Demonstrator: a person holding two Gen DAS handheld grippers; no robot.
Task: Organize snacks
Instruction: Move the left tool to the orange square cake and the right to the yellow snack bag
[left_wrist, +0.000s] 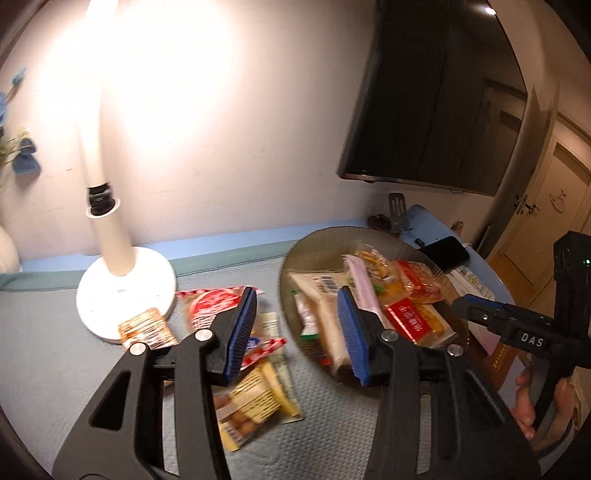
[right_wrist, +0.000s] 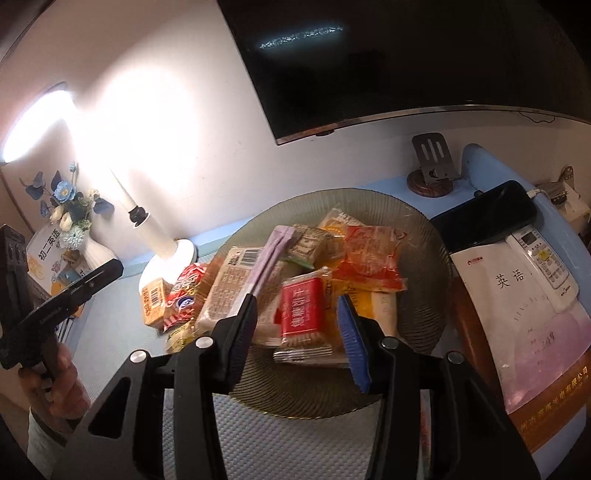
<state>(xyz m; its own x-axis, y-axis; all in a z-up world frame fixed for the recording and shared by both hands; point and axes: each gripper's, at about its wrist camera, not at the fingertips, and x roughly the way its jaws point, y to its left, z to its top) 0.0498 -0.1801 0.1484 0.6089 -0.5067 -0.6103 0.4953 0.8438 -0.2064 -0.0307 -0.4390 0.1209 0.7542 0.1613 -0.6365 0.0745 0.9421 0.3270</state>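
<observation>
The left wrist camera looks down and forward from just above the table (left_wrist: 55, 332), close to the loose snacks (left_wrist: 255, 391); the right wrist camera looks down from close above the glass plate (right_wrist: 424, 325); both views share the plate, the white lamp (left_wrist: 125, 291) and the dark screen (right_wrist: 369, 66) behind.

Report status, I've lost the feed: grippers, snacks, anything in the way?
Left gripper open, empty. Right gripper open, empty, over the plate. Plate piled with snacks; loose packets on the mat beside the lamp base. Nothing blocking.
</observation>
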